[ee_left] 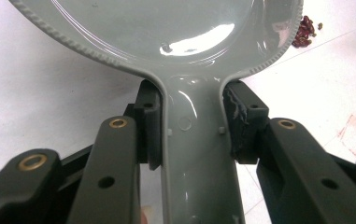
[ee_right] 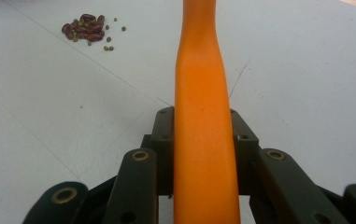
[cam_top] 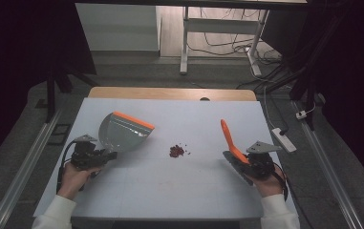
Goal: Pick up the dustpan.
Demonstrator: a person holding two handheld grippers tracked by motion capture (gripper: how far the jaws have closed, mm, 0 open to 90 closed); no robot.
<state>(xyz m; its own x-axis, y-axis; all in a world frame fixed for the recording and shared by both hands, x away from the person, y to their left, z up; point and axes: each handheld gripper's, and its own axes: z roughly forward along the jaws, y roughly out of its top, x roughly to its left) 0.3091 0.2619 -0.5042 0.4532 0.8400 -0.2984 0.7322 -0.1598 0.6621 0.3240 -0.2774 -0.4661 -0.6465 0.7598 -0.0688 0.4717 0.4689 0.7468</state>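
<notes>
A grey dustpan (cam_top: 122,132) with an orange front lip is held above the left of the white table; my left gripper (cam_top: 104,155) is shut on its handle. In the left gripper view both jaws of the left gripper (ee_left: 192,130) clamp the dustpan (ee_left: 166,32) at its handle. My right gripper (cam_top: 246,161) is shut on a brush (cam_top: 229,138) whose orange handle points up and away, its dark bristles by the hand. The right gripper (ee_right: 203,137) squeezes that orange handle (ee_right: 202,84). A small pile of red beans (cam_top: 176,151) (ee_right: 85,27) (ee_left: 304,31) lies between the two tools.
The white table cover (cam_top: 170,191) ends in a wooden strip (cam_top: 170,93) at the back. A white power strip (cam_top: 283,140) lies off the table's right edge. Desk legs and loose cables (cam_top: 218,45) stand on the floor beyond.
</notes>
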